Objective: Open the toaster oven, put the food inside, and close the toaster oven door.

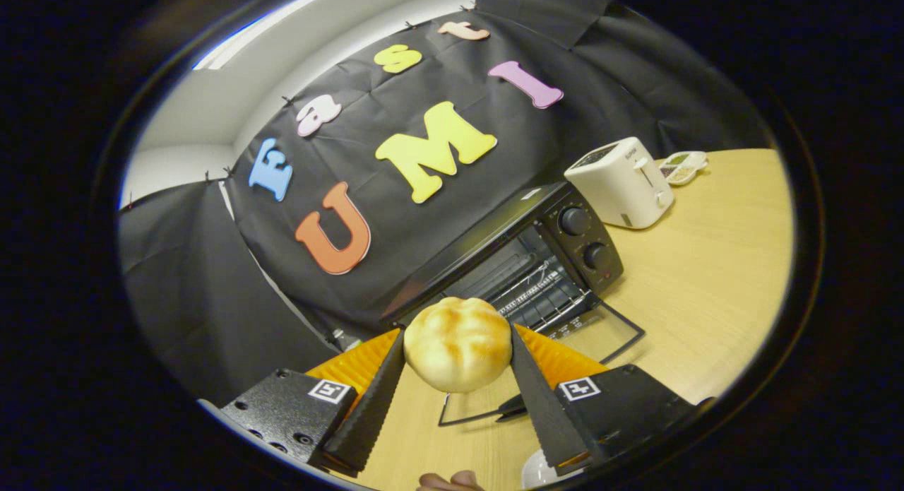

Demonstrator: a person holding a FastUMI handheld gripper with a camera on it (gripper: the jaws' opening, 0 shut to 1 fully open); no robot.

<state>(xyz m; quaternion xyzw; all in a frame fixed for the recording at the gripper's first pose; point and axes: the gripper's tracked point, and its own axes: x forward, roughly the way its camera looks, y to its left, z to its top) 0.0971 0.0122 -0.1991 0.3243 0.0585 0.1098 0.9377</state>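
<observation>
A round golden bread bun [458,344] is held off the table between the two fingers of my gripper [458,332], which is shut on it from both sides. Just beyond the bun stands the black toaster oven [526,247] with its glass door [565,350] folded down flat onto the wooden table. The wire rack [540,290] inside the oven shows past the bun, and two round knobs [585,238] sit on the panel at the oven's right side. The whole view is tilted.
A white pop-up toaster [625,182] stands on the wooden table [706,293] to the right of the oven, with a small white dish [681,167] behind it. A white rounded object [540,470] and a fingertip [452,481] show below the fingers.
</observation>
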